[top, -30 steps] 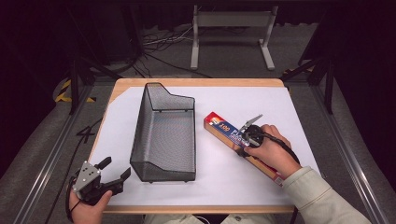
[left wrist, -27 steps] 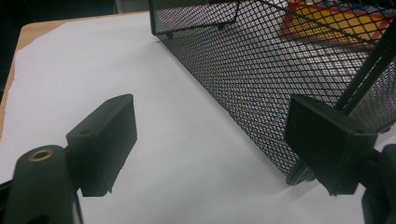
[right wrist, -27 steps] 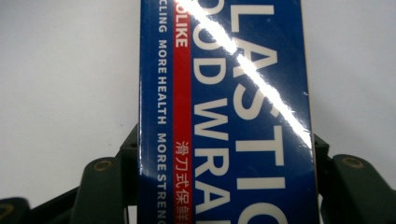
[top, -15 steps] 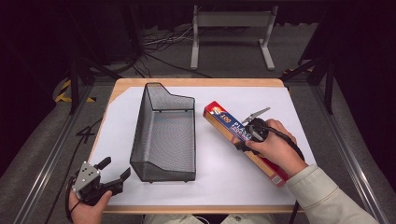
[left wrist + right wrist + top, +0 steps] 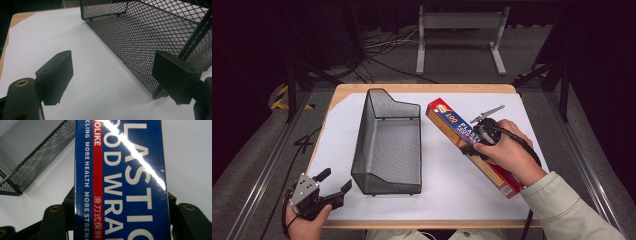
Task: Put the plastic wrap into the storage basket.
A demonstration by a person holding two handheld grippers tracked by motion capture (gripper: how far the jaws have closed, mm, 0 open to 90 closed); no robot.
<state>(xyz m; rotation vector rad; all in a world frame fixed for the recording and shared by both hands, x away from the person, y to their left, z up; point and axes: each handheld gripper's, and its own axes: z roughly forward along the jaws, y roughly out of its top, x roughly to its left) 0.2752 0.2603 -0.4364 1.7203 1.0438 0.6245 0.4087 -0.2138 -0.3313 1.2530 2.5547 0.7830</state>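
Two black two-jaw grippers with square pads and brass-coloured screw holes: left gripper [image 5: 332, 185] with grey three-cornered plate, right gripper [image 5: 476, 145] with black cable, pale beige sleeve [image 5: 572, 212].

Bright lit table [image 5: 447, 200], dark surroundings, glare streak across box [image 5: 120, 170], soft close-up blur

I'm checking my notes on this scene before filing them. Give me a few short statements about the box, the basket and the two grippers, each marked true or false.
1. The right gripper is closed on the plastic wrap box. True.
2. The plastic wrap box lies inside the wire mesh basket. False: it is outside, to the basket's right in the high view.
3. The left gripper is open with nothing between its jaws. True.
4. The left gripper grips the basket's rim. False: it is beside the basket's near corner, holding nothing.
5. The basket has nothing inside. True.
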